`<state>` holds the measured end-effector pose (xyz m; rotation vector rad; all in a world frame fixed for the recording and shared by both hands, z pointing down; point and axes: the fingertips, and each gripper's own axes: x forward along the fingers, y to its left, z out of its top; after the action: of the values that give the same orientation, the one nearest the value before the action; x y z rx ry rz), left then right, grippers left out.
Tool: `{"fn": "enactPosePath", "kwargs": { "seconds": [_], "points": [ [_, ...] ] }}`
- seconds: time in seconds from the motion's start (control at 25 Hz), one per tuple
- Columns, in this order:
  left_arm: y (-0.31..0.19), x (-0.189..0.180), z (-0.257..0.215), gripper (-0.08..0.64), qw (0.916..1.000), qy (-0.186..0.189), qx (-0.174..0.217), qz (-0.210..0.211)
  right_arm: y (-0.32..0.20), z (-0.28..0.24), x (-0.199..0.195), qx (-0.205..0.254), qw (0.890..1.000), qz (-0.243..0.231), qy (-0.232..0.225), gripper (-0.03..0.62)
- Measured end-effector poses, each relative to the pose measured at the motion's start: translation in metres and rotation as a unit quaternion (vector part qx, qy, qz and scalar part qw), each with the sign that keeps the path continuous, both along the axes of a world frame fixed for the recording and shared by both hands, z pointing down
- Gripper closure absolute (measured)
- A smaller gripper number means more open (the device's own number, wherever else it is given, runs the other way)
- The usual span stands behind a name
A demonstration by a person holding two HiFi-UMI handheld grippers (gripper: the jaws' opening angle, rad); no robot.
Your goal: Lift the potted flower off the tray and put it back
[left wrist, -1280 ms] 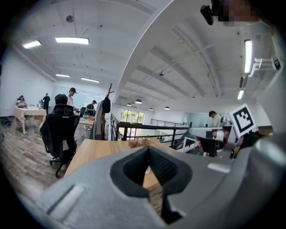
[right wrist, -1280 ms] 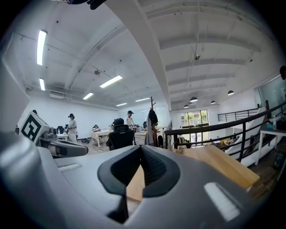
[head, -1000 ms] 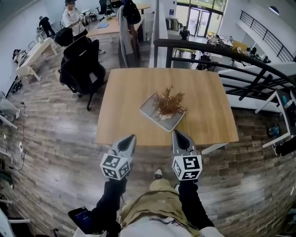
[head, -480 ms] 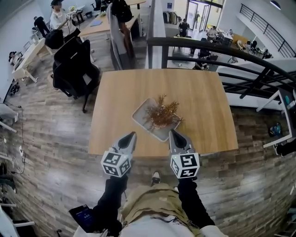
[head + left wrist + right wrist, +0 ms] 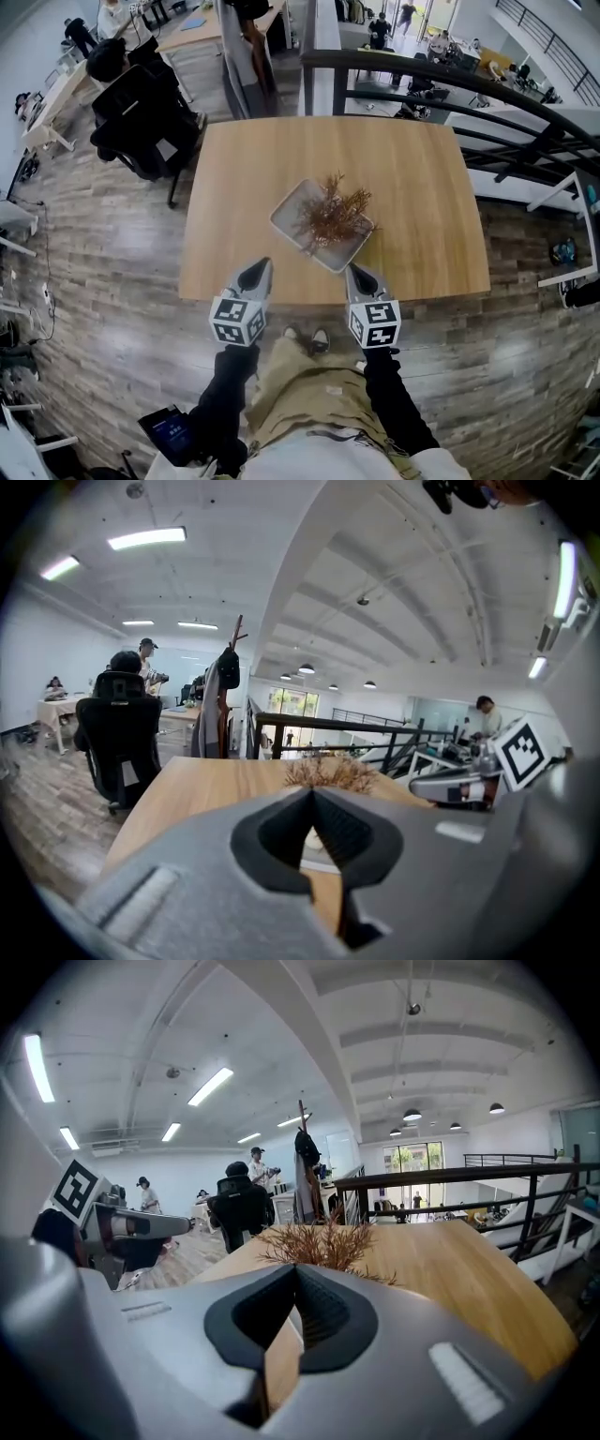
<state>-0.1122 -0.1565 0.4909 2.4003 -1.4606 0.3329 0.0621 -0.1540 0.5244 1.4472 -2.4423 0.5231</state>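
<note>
Your left tool (image 5: 262, 267) and right tool (image 5: 355, 271) stayed closed and empty, nearer the bench (image 5: 417, 178) edge than before; the potted flower (image 5: 330, 217) sat on its tray (image 5: 290, 210) at frame centre.

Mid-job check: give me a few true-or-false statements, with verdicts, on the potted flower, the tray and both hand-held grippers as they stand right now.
1. The potted flower stands on the tray. True.
2. The left hand-held gripper is closed on the potted flower. False: its jaws are together with nothing between them, and it is apart from the flower, at the table's near edge.
3. The right hand-held gripper has its jaws together and holds nothing. True.
4. The tray lies on the floor beside the table. False: it lies on the wooden table top, set at an angle to the table's edges.
</note>
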Motion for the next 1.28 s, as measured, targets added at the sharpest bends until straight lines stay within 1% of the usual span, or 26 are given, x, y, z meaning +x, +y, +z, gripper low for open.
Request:
{"fn": "enactPosePath", "kwargs": {
  "seconds": [0.28,0.56,0.64,0.8,0.96,1.12,1.2,1.28],
  "points": [
    [-0.01,0.001,0.036,0.558,0.9996,-0.012,-0.02,0.016,-0.009,0.044,-0.01,-0.028,0.999,-0.003,0.024,0.588],
    [-0.011,0.009,0.076,0.558,0.9984,-0.01,-0.032,0.047,-0.022,0.092,-0.022,-0.03,0.999,-0.003,0.04,0.586],
    [-0.015,0.009,0.088,0.558,0.9983,-0.006,-0.034,0.048,-0.031,0.108,-0.023,-0.032,0.998,-0.003,0.047,0.586],
    [-0.021,0.003,0.116,0.558,0.9983,-0.007,-0.041,0.041,-0.05,0.14,-0.022,-0.039,0.998,0.0,0.056,0.563],
    [-0.025,-0.001,0.138,0.558,0.9986,-0.005,-0.041,0.034,-0.067,0.164,-0.027,-0.036,0.998,-0.003,0.06,0.506],
    [-0.027,0.0,0.155,0.558,0.9984,-0.005,-0.042,0.038,-0.079,0.181,-0.033,-0.033,0.998,-0.002,0.06,0.438],
    [-0.031,0.002,0.16,0.558,0.9984,-0.006,-0.04,0.041,-0.085,0.189,-0.034,-0.033,0.998,-0.001,0.06,0.397],
    [-0.037,0.004,0.164,0.558,0.9984,-0.006,-0.036,0.044,-0.094,0.195,-0.035,-0.033,0.998,0.0,0.058,0.337]
  ]
}}
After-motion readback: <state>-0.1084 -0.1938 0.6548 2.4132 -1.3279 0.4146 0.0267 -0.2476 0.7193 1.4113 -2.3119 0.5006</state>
